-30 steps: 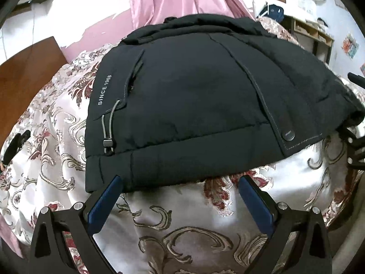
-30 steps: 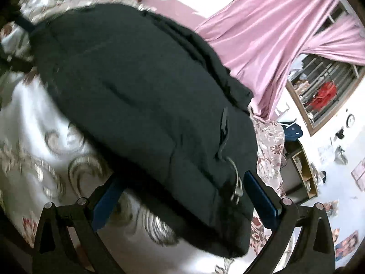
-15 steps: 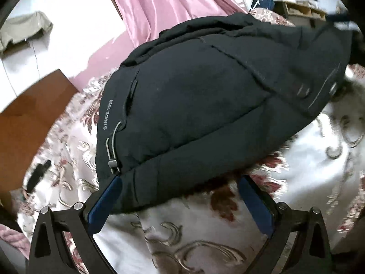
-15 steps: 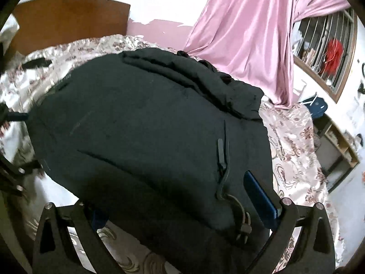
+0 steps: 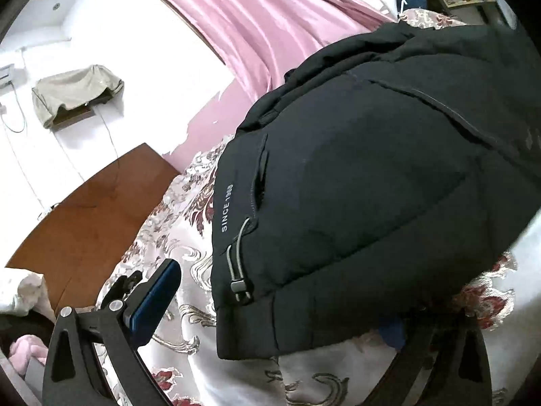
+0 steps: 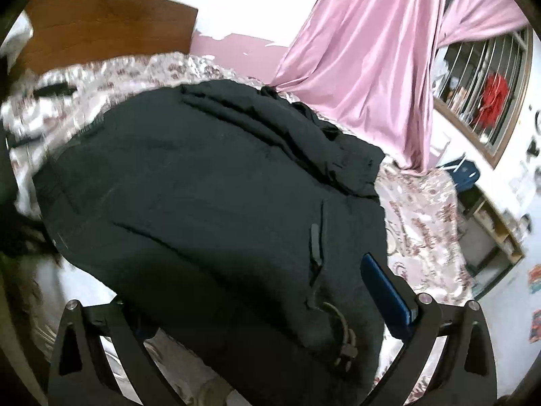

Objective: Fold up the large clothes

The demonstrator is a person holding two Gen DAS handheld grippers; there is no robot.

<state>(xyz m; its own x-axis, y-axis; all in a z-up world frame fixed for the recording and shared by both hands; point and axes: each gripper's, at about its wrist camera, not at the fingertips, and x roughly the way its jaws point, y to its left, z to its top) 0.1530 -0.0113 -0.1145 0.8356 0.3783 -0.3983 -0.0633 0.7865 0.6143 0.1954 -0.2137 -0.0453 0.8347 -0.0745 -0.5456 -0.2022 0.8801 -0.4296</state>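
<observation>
- Jacket (image 5: 372, 186), black and padded, is lying folded into a thick bundle on the bedspread (image 5: 189, 304), which is showing a pale satin ground with dark red and gold scrolls.
- White lettering reading SINCE 1968 is running along the jacket's side seam, and a grey drawcord with a toggle (image 5: 238, 286) is hanging beside it near the hem.
- Left gripper (image 5: 274, 318) is sitting at the jacket's hem with its jaws spread wide; the left blue pad is standing clear over the bedspread, while the right pad is lying in shadow under the hem's edge.
- Right gripper (image 6: 263, 308) is also standing with jaws spread wide, the jacket's near corner bulging between them; the right blue pad is lying against the fabric, and the left pad is hidden beneath the bundle.
- Whether either gripper is pressing on the cloth I cannot tell.
- Pink curtain (image 6: 365, 50) is hanging beyond the bed, beside a barred window (image 6: 483, 77).
- Brown wooden headboard (image 5: 84, 216) is standing at the bed's far end.
</observation>
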